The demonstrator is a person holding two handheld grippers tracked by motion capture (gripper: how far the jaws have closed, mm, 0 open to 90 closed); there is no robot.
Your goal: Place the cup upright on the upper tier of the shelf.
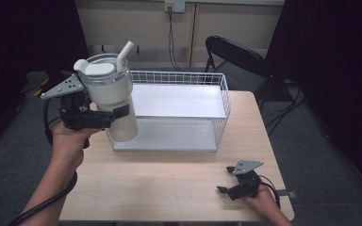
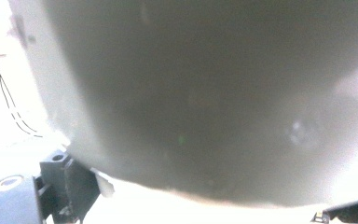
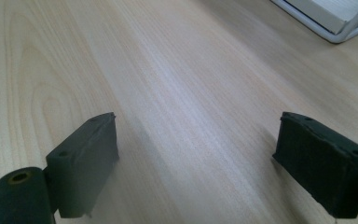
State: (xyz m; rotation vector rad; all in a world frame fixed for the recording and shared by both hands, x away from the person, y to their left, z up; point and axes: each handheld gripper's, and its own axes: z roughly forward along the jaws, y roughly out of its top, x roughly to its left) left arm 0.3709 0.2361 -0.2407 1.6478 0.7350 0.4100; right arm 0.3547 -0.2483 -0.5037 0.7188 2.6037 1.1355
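Left claw (image 1: 104,117) pinches the white tumbler (image 1: 113,96) aloft at the wire basket's (image 1: 221,101) near-left corner, not yet lowered in, while the right claw (image 1: 231,181) rests spread on the surface (image 1: 169,188).

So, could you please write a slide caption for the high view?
Left hand-held gripper lifts a white plastic tumbler beside a white wire basket; right hand-held gripper rests open.

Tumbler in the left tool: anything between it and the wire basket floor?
Nothing visible. The tumbler, clamped by the left tool, hangs over the wire basket at its left front corner. The basket's white floor looks bare and its top is open. The right tool rests far off, near the table's front edge.
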